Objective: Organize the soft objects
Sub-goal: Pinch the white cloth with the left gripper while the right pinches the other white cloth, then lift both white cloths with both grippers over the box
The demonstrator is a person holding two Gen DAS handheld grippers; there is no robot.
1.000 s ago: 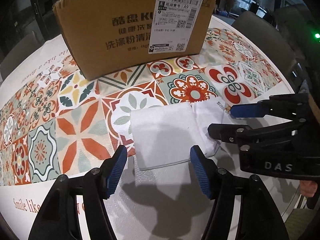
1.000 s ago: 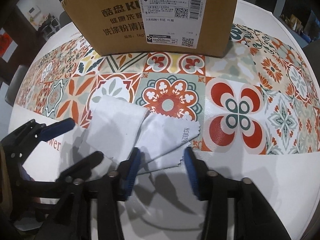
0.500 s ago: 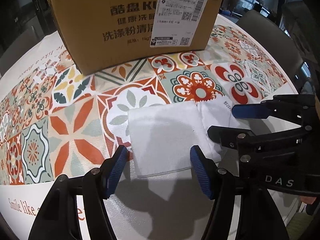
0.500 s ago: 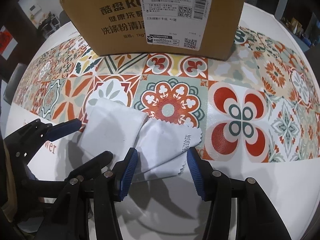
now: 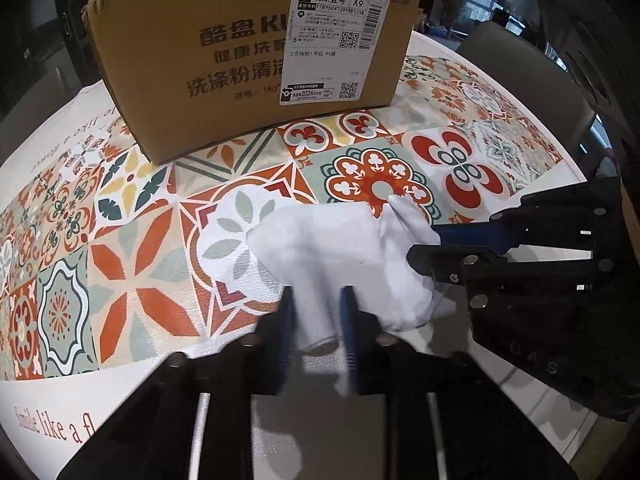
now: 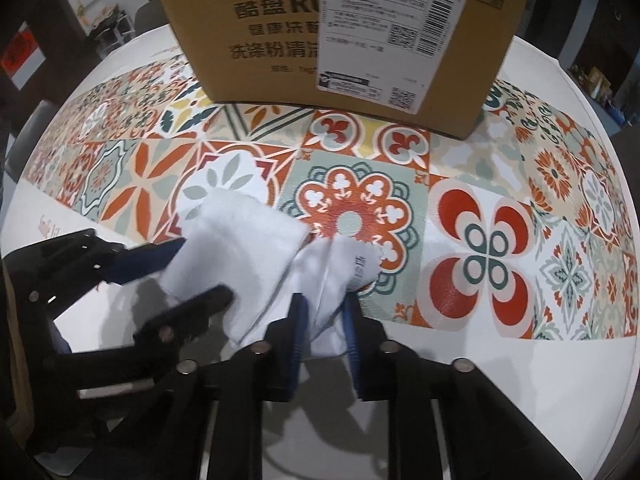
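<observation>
Both grippers are pinched shut on cloth at lower centre: the left gripper (image 5: 316, 320) on the thick white folded towel (image 5: 320, 252), the right gripper (image 6: 323, 320) on the thin white zigzag-edged wipe (image 6: 340, 276) lying just right of it, with the brown cardboard box (image 5: 248, 52) standing beyond at the top of the frame.

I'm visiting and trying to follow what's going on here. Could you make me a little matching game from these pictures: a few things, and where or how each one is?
Things:
1. towel
2. thin cloth
3. box
4. tablecloth

States:
A. standing at the back
B. pinched by the right gripper
C. pinched by the left gripper
D. patterned like tiles

Pairs: 1-C, 2-B, 3-A, 4-D
</observation>
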